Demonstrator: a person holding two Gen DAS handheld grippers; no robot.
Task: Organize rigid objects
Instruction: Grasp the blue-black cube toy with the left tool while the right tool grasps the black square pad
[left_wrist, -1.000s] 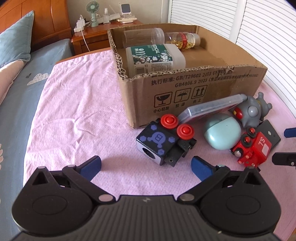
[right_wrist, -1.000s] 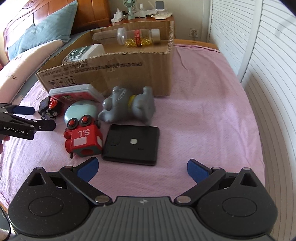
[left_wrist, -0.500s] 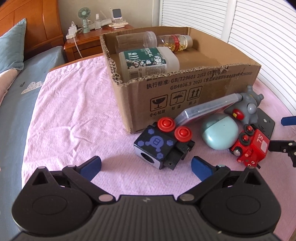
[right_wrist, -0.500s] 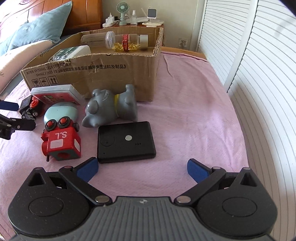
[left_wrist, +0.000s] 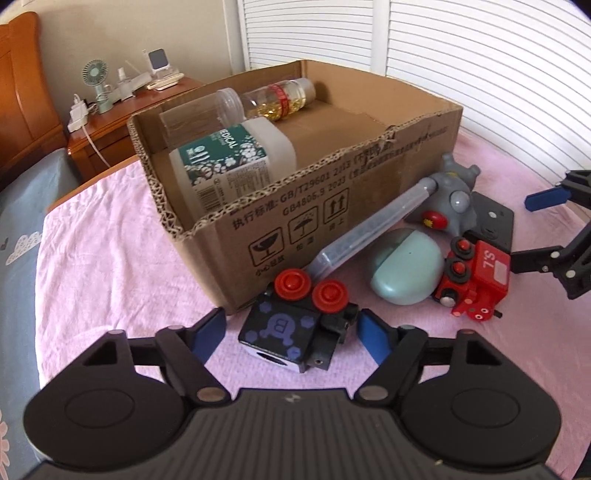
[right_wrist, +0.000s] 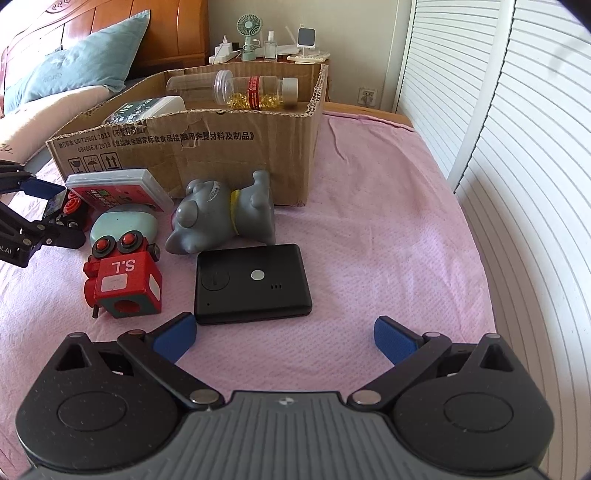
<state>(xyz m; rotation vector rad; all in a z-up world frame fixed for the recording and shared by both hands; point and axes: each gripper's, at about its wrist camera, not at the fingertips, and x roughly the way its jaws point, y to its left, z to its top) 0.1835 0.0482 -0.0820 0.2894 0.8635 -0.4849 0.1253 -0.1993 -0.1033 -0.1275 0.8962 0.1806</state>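
A black and purple toy block with red knobs (left_wrist: 295, 325) lies on the pink blanket by the cardboard box (left_wrist: 332, 206). My left gripper (left_wrist: 291, 332) is open, its blue pads on either side of the block. My right gripper (right_wrist: 284, 338) is open and empty just in front of a black flat device (right_wrist: 253, 282). A red toy train block (right_wrist: 123, 278), a mint case (right_wrist: 123, 225), a grey toy figure (right_wrist: 225, 214) and a flat clear case (right_wrist: 118, 186) lie beside the box. Bottles (left_wrist: 236, 162) lie in the box.
A wooden nightstand (left_wrist: 122, 122) with a small fan and chargers stands behind the box. White louvred doors (right_wrist: 517, 166) run along the right. A blue pillow (right_wrist: 81, 66) and the headboard are at the left. The blanket's right side (right_wrist: 388, 221) is bare.
My left gripper has moved forward and now straddles the black and purple block. My right gripper has moved closer to the black device. Both stay open.
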